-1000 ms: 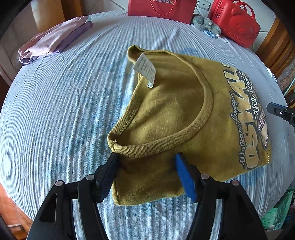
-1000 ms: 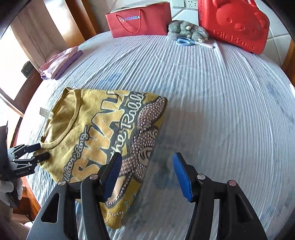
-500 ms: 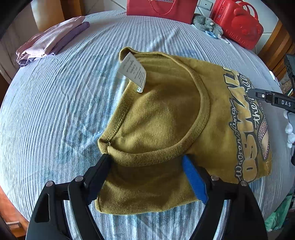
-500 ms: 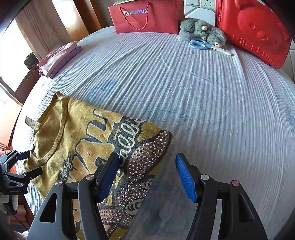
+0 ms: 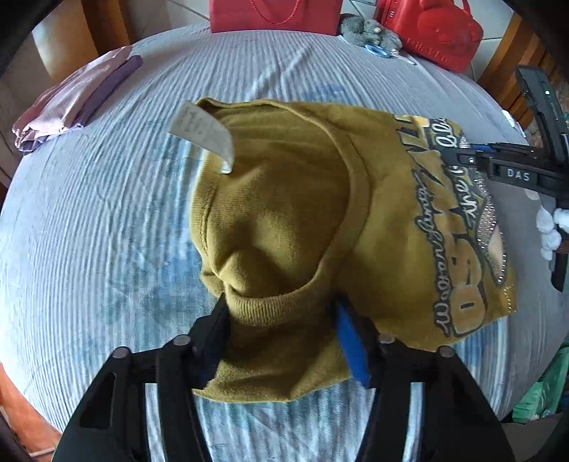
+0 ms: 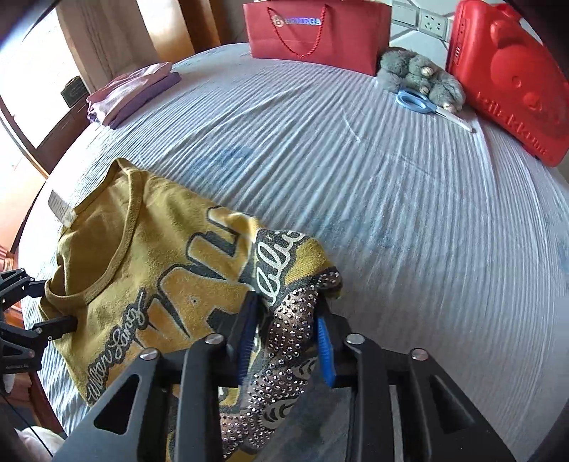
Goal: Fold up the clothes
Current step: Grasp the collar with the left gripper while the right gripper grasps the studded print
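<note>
The mustard-yellow T-shirt lies folded on the striped grey-blue bedsheet, near the side of the bed close to the cameras.

The left wrist view shows the left gripper over the ribbed collar. Its jaws are closing, and the collar fabric is bunched between them, touching both pads. This view alone shows the white care label standing up from the neck, and a white-gloved hand at the right edge behind the right gripper.

The right wrist view shows the right gripper at the opposite end of the shirt. Its jaws are closing too, narrow now, with the studded part of the print pinched and lifted between the blue pads. Only here the print's lettering and the folded side edge are plain.

Beyond the shirt, the sheet is bare for a wide stretch. At the far edge stand a red paper bag, a grey plush toy, blue-handled scissors and a red plastic case. A pile of folded pink and purple clothes lies at the far left corner.
</note>
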The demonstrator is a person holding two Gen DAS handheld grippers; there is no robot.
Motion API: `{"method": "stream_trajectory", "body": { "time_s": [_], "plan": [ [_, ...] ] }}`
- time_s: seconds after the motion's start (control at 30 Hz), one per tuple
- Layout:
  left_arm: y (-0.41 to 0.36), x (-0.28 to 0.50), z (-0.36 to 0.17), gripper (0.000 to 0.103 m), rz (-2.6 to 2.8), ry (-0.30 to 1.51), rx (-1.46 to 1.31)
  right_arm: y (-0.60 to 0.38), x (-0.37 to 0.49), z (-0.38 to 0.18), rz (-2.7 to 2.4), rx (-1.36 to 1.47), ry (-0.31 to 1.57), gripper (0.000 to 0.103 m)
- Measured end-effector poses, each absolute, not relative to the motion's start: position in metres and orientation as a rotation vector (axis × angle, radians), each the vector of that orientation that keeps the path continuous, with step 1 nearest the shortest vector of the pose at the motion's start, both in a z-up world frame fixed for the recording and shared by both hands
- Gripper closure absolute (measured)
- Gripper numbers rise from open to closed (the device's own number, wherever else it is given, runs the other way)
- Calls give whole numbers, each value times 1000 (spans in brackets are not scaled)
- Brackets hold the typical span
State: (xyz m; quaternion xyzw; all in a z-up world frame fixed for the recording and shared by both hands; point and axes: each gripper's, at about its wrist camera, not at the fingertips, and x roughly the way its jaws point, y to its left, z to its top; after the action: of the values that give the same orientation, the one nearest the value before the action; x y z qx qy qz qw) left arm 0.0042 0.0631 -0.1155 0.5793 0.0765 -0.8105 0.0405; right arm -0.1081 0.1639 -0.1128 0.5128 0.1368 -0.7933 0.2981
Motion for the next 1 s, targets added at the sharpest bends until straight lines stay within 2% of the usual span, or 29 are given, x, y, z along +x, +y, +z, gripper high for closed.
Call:
{"method": "stream_trajectory", "body": {
  "time_s": [0.07,0.13,0.2,0.3,0.37,0.4,0.43,0.5,0.53,0.67,0.77,0.9,0.97,1.0],
  "plan": [
    [59,2,-117,52,-2472,265,1778,161,-105,-112,-2100,1357,394,80],
    [51,-1,-117,53,-2478,326,1751,164,-110,-113,-2094,1376,349,80],
    [46,-7,-117,51,-2484,360,1744,166,-113,-114,-2085,1384,315,75],
    [43,-18,-117,36,-2513,369,1748,168,-113,-117,-2090,1367,291,70],
    [51,-22,-118,36,-2501,285,1759,166,-111,-116,-2092,1370,304,75],
    [52,-22,-118,40,-2503,265,1755,166,-110,-116,-2084,1374,300,77],
    [52,-22,-118,50,-2503,254,1749,165,-109,-116,-2076,1378,297,82],
    [43,-22,-117,63,-2490,315,1729,163,-107,-116,-2078,1369,319,82],
    [40,-23,-117,66,-2492,345,1729,163,-107,-116,-2079,1370,317,83],
    [46,-31,-117,71,-2491,303,1750,161,-109,-115,-2074,1379,322,84],
    [43,-34,-119,70,-2514,346,1727,166,-111,-117,-2079,1380,264,83],
    [48,-45,-120,66,-2526,303,1712,170,-111,-117,-2096,1380,215,82],
    [53,-48,-120,72,-2524,262,1701,167,-109,-116,-2104,1384,233,84],
    [54,-49,-119,81,-2524,284,1701,165,-108,-115,-2106,1386,247,85]
  ]
}}
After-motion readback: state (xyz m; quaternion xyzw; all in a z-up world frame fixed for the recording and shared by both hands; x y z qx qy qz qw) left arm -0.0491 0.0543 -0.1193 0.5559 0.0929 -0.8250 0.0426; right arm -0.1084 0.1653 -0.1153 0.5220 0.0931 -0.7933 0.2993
